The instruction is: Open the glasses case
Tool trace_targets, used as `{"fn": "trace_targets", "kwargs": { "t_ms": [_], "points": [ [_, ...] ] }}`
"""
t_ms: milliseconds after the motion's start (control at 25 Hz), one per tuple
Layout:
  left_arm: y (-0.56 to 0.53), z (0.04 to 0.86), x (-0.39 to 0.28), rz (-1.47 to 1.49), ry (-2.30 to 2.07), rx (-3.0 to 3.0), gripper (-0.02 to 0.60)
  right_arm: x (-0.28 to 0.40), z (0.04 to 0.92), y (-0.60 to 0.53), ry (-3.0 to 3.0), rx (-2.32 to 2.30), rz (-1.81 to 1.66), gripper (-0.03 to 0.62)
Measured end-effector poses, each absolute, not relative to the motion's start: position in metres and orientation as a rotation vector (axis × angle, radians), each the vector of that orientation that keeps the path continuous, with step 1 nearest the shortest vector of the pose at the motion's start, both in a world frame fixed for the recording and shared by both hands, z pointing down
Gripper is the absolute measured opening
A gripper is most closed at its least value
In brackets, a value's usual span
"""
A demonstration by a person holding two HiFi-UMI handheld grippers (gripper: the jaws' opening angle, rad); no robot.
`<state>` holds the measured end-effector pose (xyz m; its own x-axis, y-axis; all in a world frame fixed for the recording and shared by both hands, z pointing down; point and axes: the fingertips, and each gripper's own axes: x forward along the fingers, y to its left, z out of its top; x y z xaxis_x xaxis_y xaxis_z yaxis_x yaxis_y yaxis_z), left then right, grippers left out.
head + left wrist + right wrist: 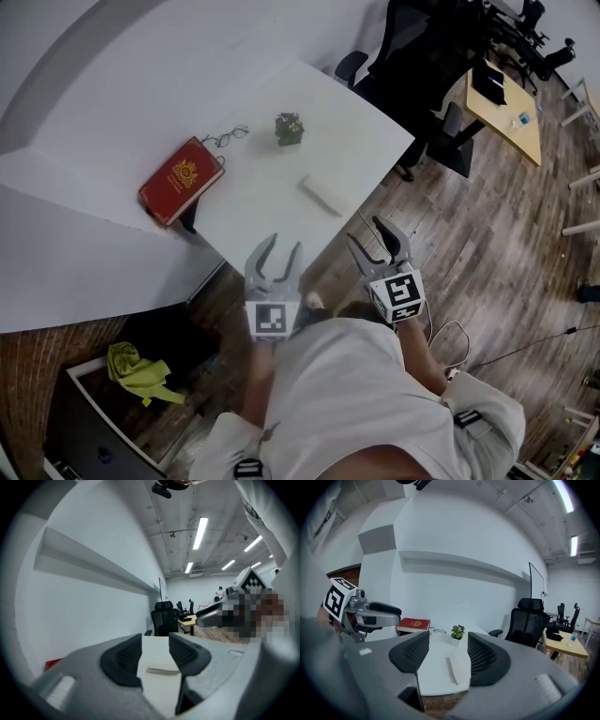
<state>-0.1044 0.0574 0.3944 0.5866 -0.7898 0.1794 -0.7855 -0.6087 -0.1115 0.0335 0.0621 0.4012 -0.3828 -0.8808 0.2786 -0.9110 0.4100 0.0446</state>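
Red book on white table, small potted plant, yellow-green cloth

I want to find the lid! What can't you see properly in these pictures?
- Case: opening seam too small in the head view.
- Its right end: behind the left gripper in the left gripper view.
- Book: gold print too small to read.
- Glasses: tiny, head view.

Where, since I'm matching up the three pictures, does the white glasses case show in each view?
Head view: the glasses case lies just right of centre, in the upper half.
Left gripper view: low centre, seen through the gap between the jaws.
Right gripper view: low centre, again between the jaws, lying endwise.
Shared landmark: the red book, left of the case in every view.
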Motion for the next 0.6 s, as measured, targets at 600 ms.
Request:
{"fn": "trace_targets", "kwargs": {
  "t_ms": [600],
  "points": [
    [0.028,0.410,-0.084,-0.330,1.280,-2.852,0.179,0.052,0.410,0.046,-2.328,1.635,0.194,0.259]
  ]
}}
